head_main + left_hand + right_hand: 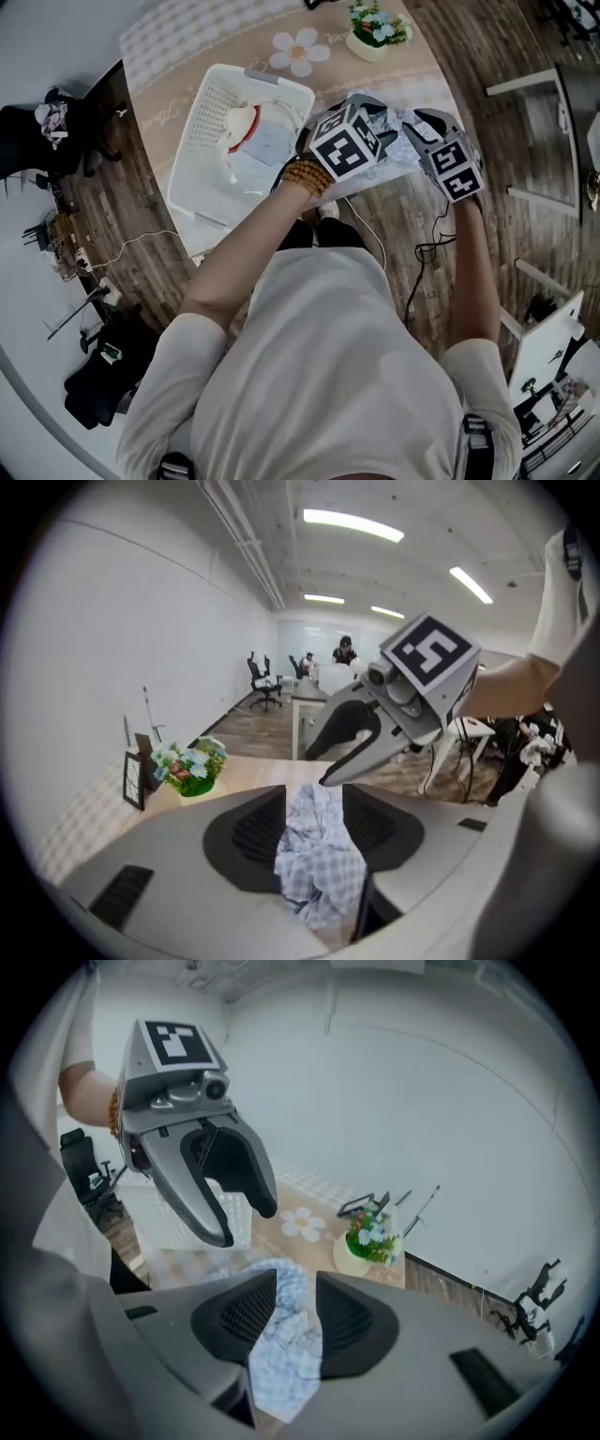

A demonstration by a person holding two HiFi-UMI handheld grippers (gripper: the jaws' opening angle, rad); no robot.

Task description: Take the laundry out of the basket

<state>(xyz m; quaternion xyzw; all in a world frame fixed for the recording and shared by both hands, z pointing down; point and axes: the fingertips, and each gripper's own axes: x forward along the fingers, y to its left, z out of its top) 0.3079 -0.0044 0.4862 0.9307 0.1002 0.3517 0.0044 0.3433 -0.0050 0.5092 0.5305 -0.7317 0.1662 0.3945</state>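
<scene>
Well, both hands are up over the near edge of the beige worktop, and a blue-and-white checked cloth is stretched between the two tools, clear of the basket. The left tongs are pinched on one bunched end of it, the fabric filling the narrow gap between the dark pads and spilling out below. The right tongs are clamped the same way on another fold of the same cloth. The two tools sit close together, the right one at about three o'clock of the left. The white plastic laundry basket stands on the worktop at roughly ten o'clock from the person, with a white garment edged in red lying inside it. At twelve o'clock, further back on the worktop, is a pale pot of blue and white flowers, with a printed daisy on the surface between it and the basket. A string of amber beads circles the left wrist.
</scene>
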